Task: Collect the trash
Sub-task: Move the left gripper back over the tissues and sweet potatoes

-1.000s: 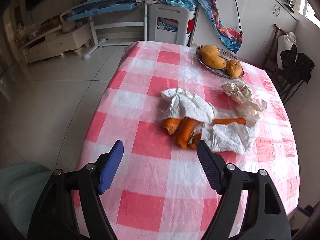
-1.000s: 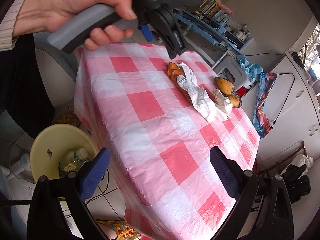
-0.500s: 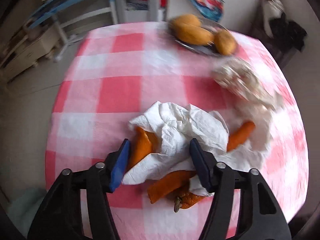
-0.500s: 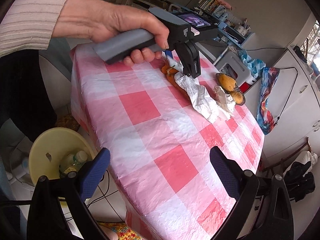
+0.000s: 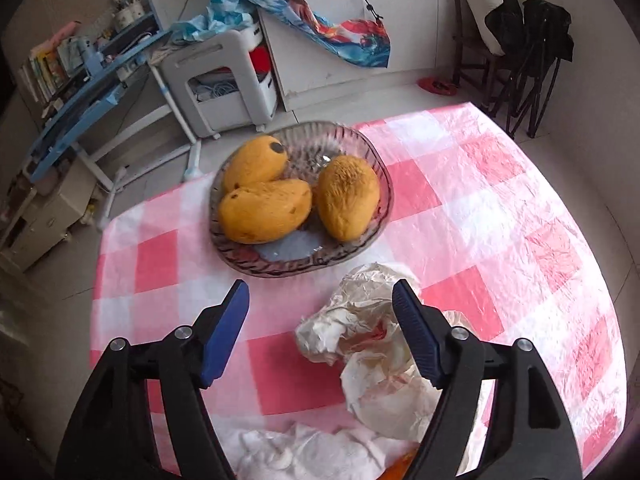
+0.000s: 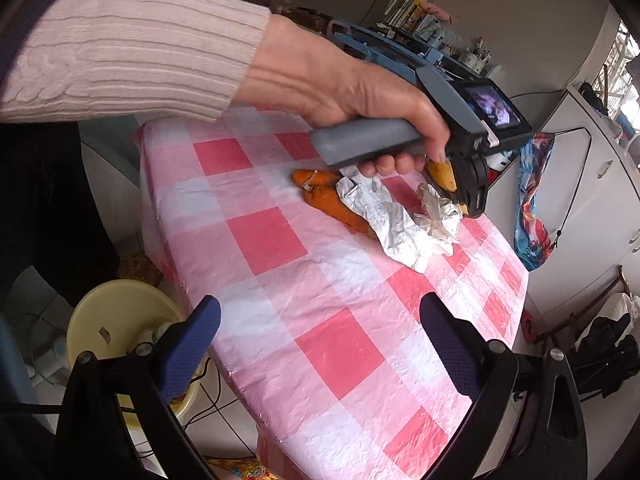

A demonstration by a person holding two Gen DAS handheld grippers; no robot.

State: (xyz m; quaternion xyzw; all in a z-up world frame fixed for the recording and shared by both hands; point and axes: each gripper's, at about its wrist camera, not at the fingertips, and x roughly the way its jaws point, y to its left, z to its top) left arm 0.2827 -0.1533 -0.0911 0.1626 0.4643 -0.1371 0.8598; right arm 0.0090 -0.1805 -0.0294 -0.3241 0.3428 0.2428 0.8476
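Just short of the fruit dish [image 5: 304, 196], the left gripper [image 5: 320, 336], jaws spread and just been opening, straddles a crumpled wrapper [image 5: 360, 320] and must next drop and pinch it.

Black gripper [image 5: 320, 336] arms, blue ridged pads, silver screws, grey handle [image 6: 368, 140], pink ribbed sleeve [image 6: 128, 44]

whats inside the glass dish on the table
Three yellow-orange mangoes lie in the glass dish, touching one another; one has a dark spot. A bare patch of the dish bottom shows in front. The dish floor under the fruit is covered.
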